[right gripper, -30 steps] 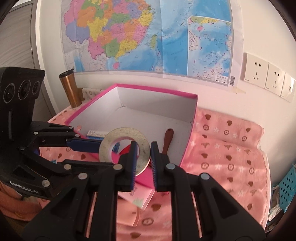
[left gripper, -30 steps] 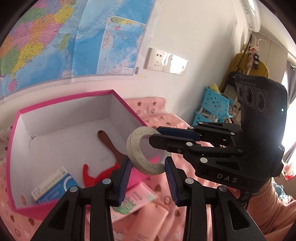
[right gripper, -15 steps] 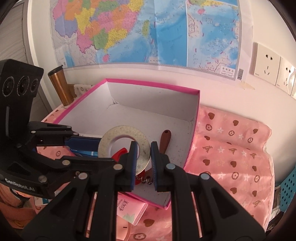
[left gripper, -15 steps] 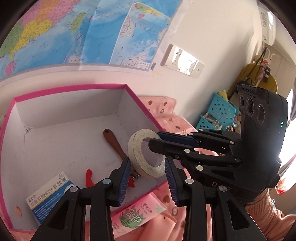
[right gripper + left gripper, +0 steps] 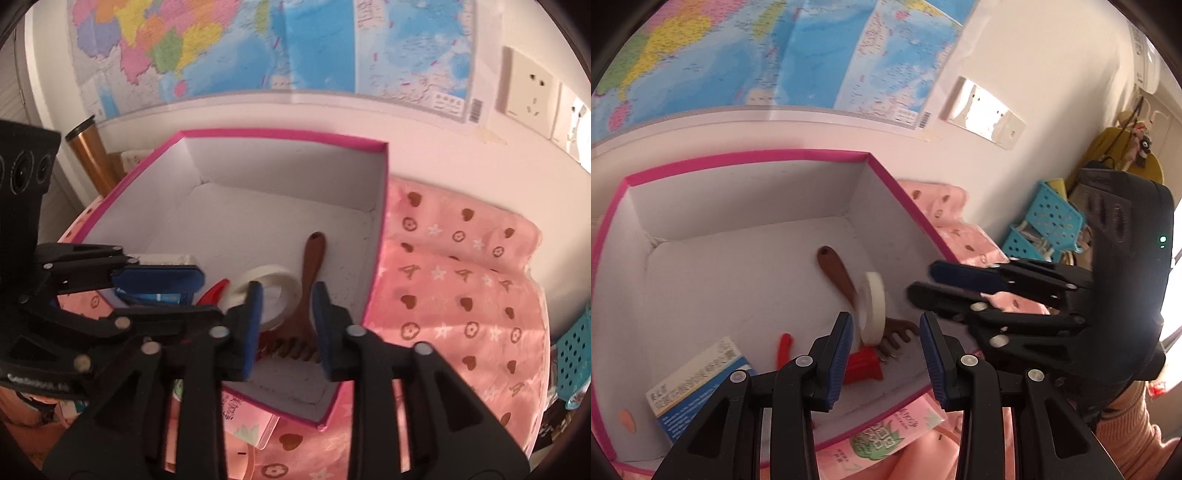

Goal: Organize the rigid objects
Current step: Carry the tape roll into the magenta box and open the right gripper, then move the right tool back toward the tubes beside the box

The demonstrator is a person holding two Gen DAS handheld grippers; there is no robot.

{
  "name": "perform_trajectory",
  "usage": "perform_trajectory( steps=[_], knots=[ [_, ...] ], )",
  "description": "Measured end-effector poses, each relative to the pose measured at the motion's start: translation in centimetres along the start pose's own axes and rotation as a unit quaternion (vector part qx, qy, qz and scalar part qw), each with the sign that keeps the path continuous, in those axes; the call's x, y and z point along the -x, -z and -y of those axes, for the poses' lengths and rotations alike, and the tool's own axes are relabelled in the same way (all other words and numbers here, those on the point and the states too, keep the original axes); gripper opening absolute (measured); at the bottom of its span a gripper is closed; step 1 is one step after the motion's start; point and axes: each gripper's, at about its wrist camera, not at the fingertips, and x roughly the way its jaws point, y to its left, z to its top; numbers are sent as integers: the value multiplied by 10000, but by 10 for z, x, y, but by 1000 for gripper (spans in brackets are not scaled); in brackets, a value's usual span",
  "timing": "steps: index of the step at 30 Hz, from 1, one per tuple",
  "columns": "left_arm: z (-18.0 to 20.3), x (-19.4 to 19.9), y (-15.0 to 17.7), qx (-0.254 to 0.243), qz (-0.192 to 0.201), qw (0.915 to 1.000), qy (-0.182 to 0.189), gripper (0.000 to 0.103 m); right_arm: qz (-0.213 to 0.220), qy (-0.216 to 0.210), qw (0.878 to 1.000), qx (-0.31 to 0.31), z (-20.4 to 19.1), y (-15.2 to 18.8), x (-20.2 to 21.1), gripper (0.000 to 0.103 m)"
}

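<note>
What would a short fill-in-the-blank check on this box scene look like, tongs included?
1. The tape roll is inside the box with the ____ rim.
2. The right tongs are opening, and the tape roll is ____ from their pads.
3. The brown wooden fork lies in the box with its tines towards the ____ wall.
4. The left tongs grip ____.

Missing words: pink; free; near; nothing

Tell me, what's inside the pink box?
In the pink box: a roll of tape leaning on a brown wooden fork, a red tool partly hidden under them, and a blue-and-white packet. The near corner is covered by the hand-held grippers.
</note>
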Motion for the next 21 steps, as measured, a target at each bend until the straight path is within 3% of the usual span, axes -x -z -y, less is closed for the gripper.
perform_trajectory(
  steps=[11, 16, 21],
  knots=[
    [3, 43, 21, -299, 543, 9975, -340, 37, 416, -62, 9991, 109, -9, 19, 36, 32],
    [8, 76, 40, -423, 905, 9943, -371, 41, 618, -333, 9975, -37, -8, 36, 57, 32],
    [7, 92, 58, -399, 1007, 9929, -491, 42, 638, -599, 9961, -147, -13, 58, 67, 33]
  ],
)
